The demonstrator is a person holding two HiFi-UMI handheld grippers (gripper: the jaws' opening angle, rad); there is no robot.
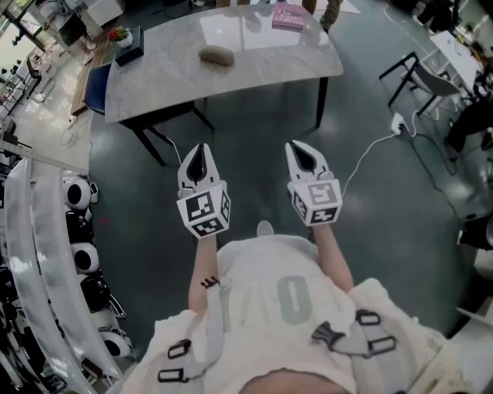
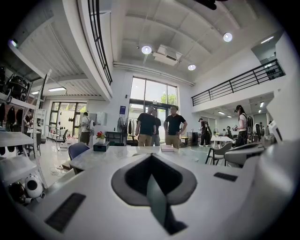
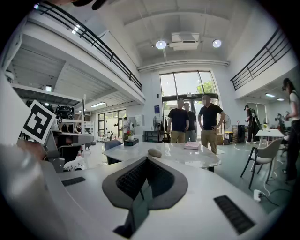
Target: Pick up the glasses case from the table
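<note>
The glasses case (image 1: 216,55) is a brown oval pouch lying on the pale marble table (image 1: 254,65), toward its left middle. It also shows in the right gripper view as a small lump (image 3: 154,152) on the tabletop beyond the jaws. Both grippers hang over the dark floor, well short of the table's near edge. My left gripper (image 1: 199,151) has its jaws together with nothing in them, and its own view (image 2: 150,158) shows the same. My right gripper (image 1: 297,148) is shut and empty too, pointing at the table (image 3: 146,161).
A pink book (image 1: 289,15) lies at the table's far edge and a black box with red flowers (image 1: 127,48) at its left end. A blue chair (image 1: 96,85) stands left of the table. Chairs (image 1: 420,77) and a power strip (image 1: 398,123) are at right. People (image 3: 190,123) stand behind the table.
</note>
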